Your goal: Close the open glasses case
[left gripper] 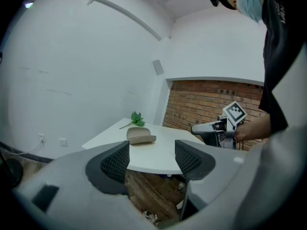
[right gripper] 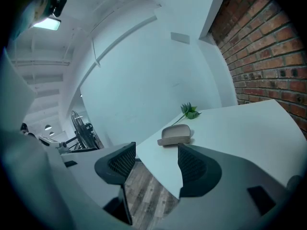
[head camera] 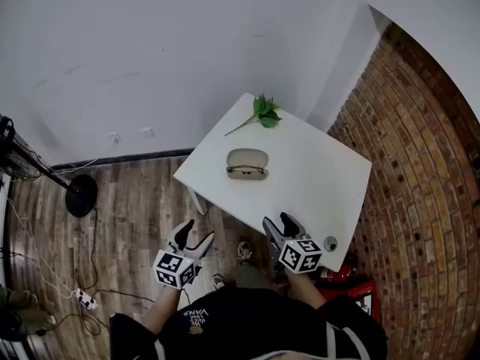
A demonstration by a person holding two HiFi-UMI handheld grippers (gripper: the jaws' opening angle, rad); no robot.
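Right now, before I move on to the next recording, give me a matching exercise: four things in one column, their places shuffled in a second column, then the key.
Things
1. glasses case
2. leafy sprig
3. left gripper
4. right gripper

Places
A. over the wooden floor, off the table
B. by the table's far corner
C. lying open in the middle of the table
D. at the table's near edge

Pairs: 1-C, 2-B, 3-A, 4-D
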